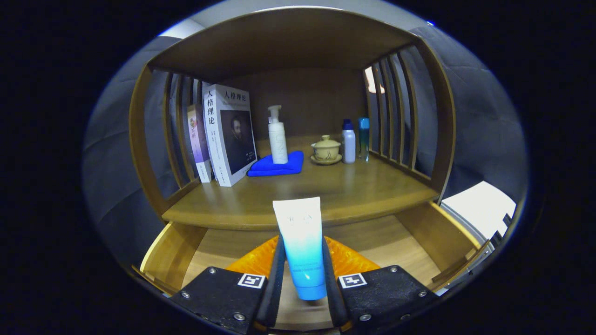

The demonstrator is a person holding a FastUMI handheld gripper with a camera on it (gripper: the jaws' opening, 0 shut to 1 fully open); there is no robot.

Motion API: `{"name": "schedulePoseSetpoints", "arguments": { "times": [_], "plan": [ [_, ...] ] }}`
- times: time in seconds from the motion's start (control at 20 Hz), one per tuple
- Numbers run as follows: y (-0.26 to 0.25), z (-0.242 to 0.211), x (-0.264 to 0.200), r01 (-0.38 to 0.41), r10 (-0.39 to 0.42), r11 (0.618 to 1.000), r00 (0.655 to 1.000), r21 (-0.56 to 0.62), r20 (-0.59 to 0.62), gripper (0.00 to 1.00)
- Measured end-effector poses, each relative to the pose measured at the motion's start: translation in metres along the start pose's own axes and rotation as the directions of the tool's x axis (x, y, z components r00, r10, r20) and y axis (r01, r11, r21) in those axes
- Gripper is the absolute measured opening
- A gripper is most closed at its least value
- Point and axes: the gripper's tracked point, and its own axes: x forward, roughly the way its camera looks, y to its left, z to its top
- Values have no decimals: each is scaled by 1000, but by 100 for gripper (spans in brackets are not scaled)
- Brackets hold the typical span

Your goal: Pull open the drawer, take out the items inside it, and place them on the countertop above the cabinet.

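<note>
My gripper (301, 260) is shut on a white-to-blue squeeze tube (300, 237), both fingers pressing its sides, cap end down. The tube stands upright between the fingers, above the open wooden drawer (419, 232). The drawer's floor around the fingers is bare wood. Just beyond the tube's top runs the front edge of the wooden countertop (298, 197) above the cabinet.
On the countertop stand books (228, 135) at the left, a white pump bottle (278, 137) on a folded blue cloth (277, 165), a lidded ceramic cup (326, 150), a white bottle (348, 143) and a slim blue bottle (363, 137). Slatted wooden sides and a roof enclose the shelf.
</note>
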Motion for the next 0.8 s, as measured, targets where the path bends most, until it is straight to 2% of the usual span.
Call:
{"name": "schedulePoseSetpoints", "arguments": {
  "times": [0.2,0.35,0.5,0.8],
  "plan": [
    [3,40,-3,-11,14,1000,994,-21,112,44],
    [1,53,-2,-2,6,1000,994,-31,106,43],
    [-3,72,19,-9,10,1000,993,-13,115,43],
    [-2,81,78,-52,53,999,998,-12,37,43]
  ]
}}
